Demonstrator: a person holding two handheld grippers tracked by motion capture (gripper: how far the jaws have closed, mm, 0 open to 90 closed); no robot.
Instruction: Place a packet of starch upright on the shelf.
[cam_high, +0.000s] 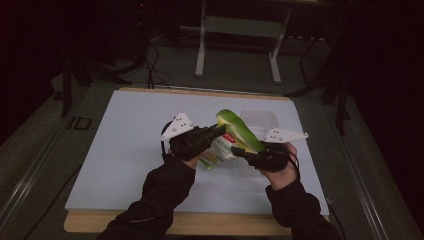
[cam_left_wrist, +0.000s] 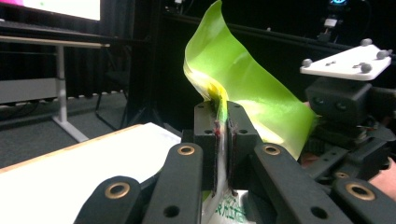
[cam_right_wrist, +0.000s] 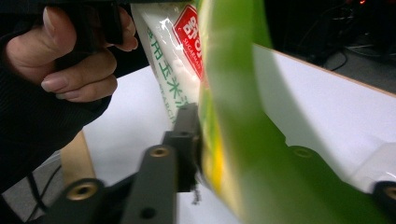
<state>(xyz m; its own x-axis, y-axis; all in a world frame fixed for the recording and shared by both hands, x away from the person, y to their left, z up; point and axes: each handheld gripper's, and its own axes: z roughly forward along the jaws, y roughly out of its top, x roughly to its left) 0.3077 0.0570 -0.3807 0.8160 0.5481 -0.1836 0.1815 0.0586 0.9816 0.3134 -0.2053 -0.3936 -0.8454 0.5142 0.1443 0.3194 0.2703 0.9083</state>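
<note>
Pinching green-white bag (cam_high: 235, 134) top edge: left gripper (cam_left_wrist: 223, 154), jaws pressed together. Right gripper (cam_high: 239, 149) opposite, jaws clamped on same bag's green side.

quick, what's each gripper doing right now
left gripper: shut on the green-and-white bag.
right gripper: on the same bag; grip cannot be told.
</note>
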